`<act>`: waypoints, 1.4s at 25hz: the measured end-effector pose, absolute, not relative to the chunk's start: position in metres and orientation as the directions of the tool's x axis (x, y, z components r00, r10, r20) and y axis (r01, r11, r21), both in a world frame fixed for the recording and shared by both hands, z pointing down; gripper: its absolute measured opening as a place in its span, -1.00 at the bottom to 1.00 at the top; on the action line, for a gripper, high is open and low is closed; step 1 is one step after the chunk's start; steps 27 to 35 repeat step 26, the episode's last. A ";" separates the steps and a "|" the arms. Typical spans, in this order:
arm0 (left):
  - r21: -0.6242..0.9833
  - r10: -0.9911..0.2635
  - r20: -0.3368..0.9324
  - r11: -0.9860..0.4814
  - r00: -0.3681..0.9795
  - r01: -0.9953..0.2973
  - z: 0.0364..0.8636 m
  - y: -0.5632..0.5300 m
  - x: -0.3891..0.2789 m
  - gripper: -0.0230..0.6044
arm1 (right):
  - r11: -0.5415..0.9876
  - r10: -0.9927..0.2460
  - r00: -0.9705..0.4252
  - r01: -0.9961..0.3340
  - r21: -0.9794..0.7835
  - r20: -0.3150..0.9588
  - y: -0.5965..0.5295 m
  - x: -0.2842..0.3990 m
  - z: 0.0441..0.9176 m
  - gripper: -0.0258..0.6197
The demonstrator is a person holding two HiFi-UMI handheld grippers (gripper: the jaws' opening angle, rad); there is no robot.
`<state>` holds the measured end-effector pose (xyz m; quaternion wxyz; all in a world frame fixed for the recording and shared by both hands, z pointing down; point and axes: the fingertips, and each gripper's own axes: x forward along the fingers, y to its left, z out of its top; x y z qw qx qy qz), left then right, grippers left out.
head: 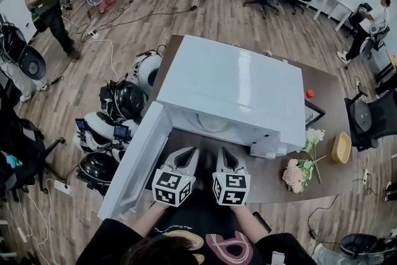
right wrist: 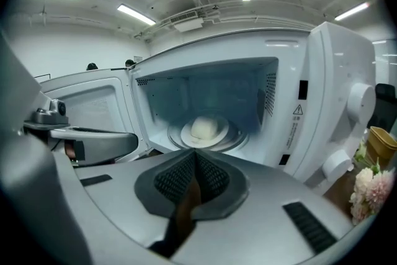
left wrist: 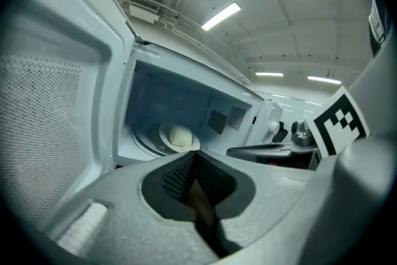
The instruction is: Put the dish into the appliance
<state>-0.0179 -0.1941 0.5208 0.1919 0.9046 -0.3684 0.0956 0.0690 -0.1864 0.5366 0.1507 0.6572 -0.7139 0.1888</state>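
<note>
A white microwave stands on a dark table with its door swung open to the left. On its turntable sits a white plate with a pale round bun, seen too in the left gripper view as the plate. My left gripper and right gripper hover side by side just in front of the opening, outside the cavity. Left gripper is shut, pads together, nothing between them. Right gripper is shut and empty as well.
To the right of the microwave on the table are a bunch of flowers, a wooden bowl, a small red object and a dark tray. Helmets and gear lie on the floor left. People and office chairs stand farther off.
</note>
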 end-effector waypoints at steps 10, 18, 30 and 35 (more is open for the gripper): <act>0.279 -0.622 0.313 -0.662 0.718 -0.695 0.520 -0.193 -0.016 -0.90 | 0.070 -0.886 -0.085 -0.996 -0.051 0.456 -0.184 0.067 0.534 -0.90; 0.290 -0.622 0.311 -0.658 0.718 -0.695 0.522 -0.189 -0.016 -0.90 | 0.082 -0.883 -0.086 -0.996 -0.029 0.462 -0.180 0.066 0.535 -0.90; 0.281 -0.635 0.303 -0.653 0.711 -0.703 0.520 -0.187 -0.019 -0.90 | 0.100 -0.889 -0.088 -0.995 0.004 0.449 -0.178 0.062 0.531 -0.90; 0.281 -0.635 0.303 -0.653 0.711 -0.703 0.520 -0.187 -0.019 -0.90 | 0.100 -0.889 -0.088 -0.995 0.004 0.449 -0.178 0.062 0.531 -0.90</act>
